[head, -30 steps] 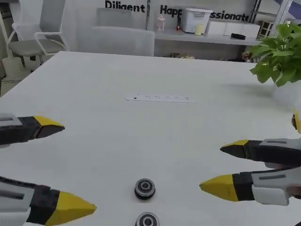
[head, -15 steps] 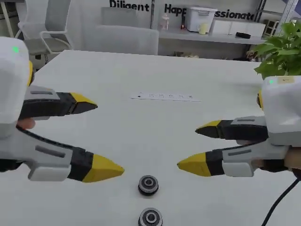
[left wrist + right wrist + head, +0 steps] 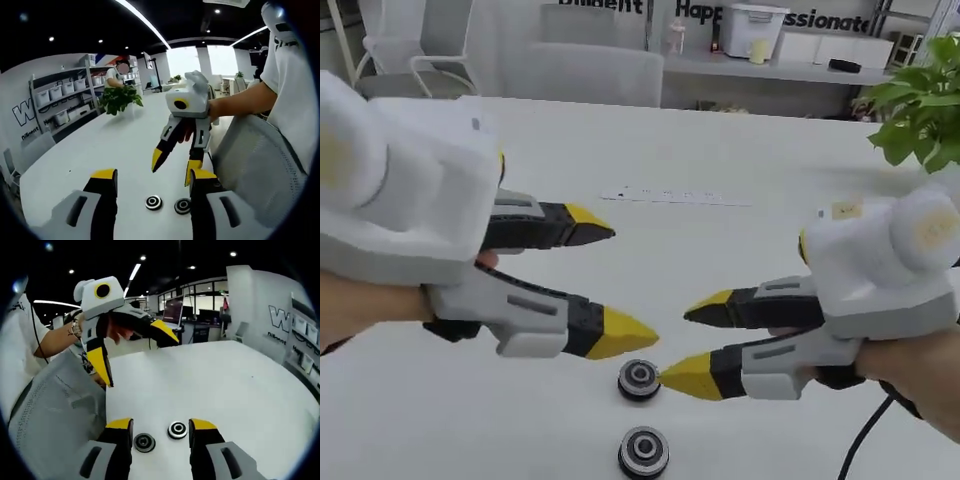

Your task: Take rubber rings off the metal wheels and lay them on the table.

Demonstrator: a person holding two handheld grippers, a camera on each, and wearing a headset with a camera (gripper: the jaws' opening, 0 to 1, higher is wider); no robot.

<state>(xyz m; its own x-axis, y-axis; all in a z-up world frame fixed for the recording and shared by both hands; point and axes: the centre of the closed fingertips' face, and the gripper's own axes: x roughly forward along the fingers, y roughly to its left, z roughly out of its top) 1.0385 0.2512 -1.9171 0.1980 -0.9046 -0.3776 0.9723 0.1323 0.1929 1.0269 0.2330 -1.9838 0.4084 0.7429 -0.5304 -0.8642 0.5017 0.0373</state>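
The left hand-held gripper point(image 3: 632, 282) is held wide open above the white worktop point(image 3: 740, 250). Two dark-rimmed wheels are seen at centre, the far wheel point(image 3: 639, 380) just beside the spread right hand-held gripper point(image 3: 673, 345), the near wheel point(image 3: 643, 452) below.

Two small round wheels on white table point(image 3: 750, 150), toward person's side. Far wheel point(image 3: 639, 380) lies flat, face up: silvery metal centre, dark rubber ring point(image 3: 622, 382) seated around rim. Near wheel point(image 3: 643, 452) looks alike, also flat, ring on; close to far wheel, not touching.
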